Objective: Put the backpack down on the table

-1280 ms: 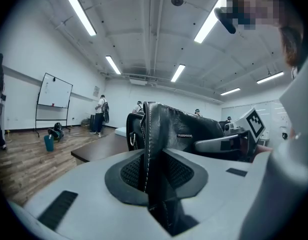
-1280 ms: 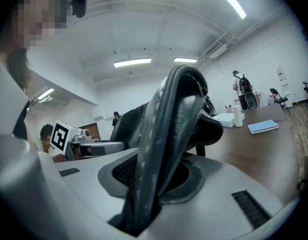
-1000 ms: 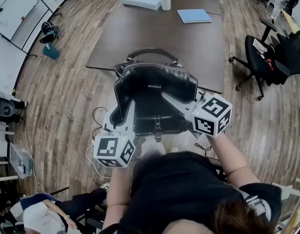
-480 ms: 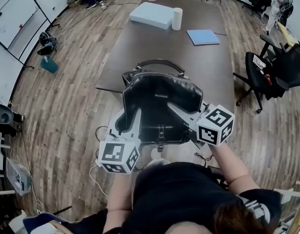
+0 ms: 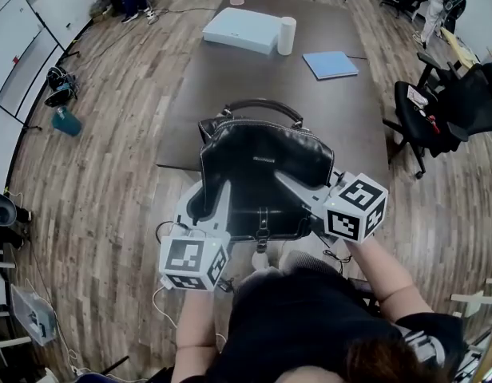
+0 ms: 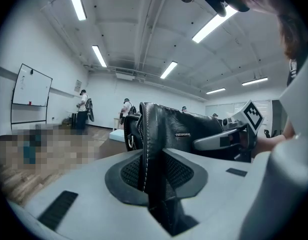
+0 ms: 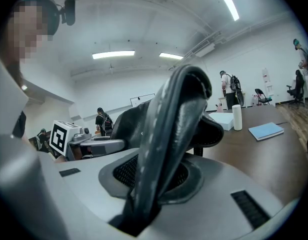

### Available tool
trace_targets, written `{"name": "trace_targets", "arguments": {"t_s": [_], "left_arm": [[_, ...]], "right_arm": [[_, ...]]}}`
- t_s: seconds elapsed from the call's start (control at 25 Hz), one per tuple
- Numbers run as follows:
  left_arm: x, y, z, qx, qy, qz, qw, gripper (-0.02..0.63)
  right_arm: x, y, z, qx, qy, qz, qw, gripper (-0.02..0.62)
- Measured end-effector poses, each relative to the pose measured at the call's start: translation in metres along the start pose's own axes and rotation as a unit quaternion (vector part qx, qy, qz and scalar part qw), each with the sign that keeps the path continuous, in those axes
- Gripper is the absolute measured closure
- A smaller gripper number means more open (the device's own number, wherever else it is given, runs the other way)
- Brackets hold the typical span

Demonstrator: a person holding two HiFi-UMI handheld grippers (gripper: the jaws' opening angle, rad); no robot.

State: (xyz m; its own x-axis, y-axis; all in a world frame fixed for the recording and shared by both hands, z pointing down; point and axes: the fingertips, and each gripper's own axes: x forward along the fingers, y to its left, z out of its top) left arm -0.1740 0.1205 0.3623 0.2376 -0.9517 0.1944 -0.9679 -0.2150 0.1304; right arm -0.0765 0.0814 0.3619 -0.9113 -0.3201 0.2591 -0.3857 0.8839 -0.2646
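A black leather backpack (image 5: 262, 166) hangs in the air over the near edge of the long dark table (image 5: 230, 86), its carry handle toward the table. My left gripper (image 5: 208, 196) is shut on the bag's left side, where a stitched leather edge (image 6: 149, 139) runs between the pads (image 6: 129, 171). My right gripper (image 5: 292, 183) is shut on the bag's right side, with a thick black strap (image 7: 169, 129) clamped between its pads (image 7: 126, 171). In each gripper view the other gripper shows beyond the bag.
A white flat box (image 5: 240, 30), a white cylinder (image 5: 287, 35) and a blue notebook (image 5: 331, 64) lie on the table's far half. A black office chair (image 5: 438, 106) stands to the right. People stand at the room's far end (image 6: 83, 109).
Both grippers and the backpack have moved forward together toward the table, and the table's near edge now lies further under the bag. Both grips are unchanged.
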Motion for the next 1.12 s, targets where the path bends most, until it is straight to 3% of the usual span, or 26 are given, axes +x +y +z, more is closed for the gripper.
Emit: {"name": "trace_targets", "arguments": {"t_s": [0.4, 1.12], "left_arm": [[0.068, 0.012, 0.035, 0.007, -0.019, 0.002, 0.9998, 0.506], [0.231, 0.026, 0.073, 0.017, -0.008, 0.007, 0.9998, 0.508]], "right_arm": [[0.018, -0.065, 0.044, -0.028, -0.02, -0.002, 0.999, 0.482], [0.051, -0.22, 0.101, -0.042, -0.021, -0.008, 0.999, 0.483]]}}
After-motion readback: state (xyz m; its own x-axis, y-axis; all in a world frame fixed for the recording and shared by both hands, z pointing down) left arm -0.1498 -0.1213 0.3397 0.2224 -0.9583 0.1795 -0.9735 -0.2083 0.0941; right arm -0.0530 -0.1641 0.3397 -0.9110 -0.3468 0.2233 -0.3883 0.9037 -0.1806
